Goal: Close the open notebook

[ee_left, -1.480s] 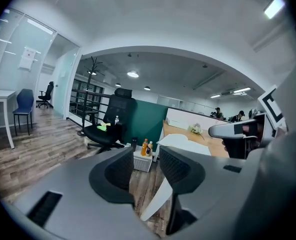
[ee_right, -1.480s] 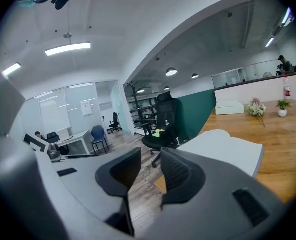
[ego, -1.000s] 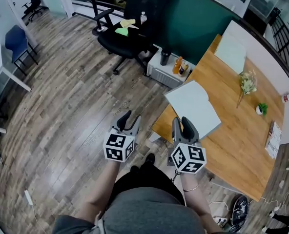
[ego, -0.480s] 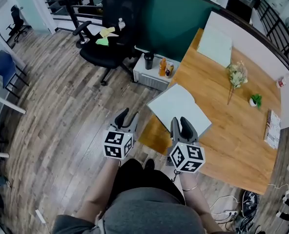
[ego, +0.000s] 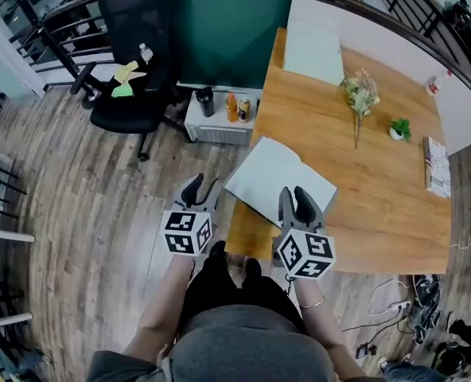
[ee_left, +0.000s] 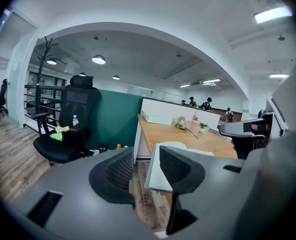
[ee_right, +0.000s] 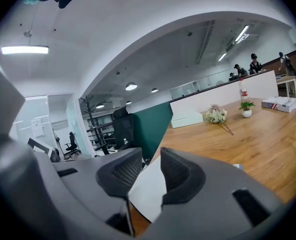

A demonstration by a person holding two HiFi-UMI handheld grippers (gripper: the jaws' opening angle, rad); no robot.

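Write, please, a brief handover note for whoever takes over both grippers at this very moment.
Left gripper: open, empty, over the floor just left of the desk corner.
Right gripper: open, jaws have just been closing slightly, nothing between them; it is at the notebook's near edge.
The notebook lies open, pages up, at the desk's near left corner.
Done: approach only.
Left to do: fold one half over onto the other until it is closed.

Desk (ego: 379, 205) smooth varnished wood; notebook (ego: 279, 180) matt white paper; floor (ego: 84, 189) grey wood-grain planks.
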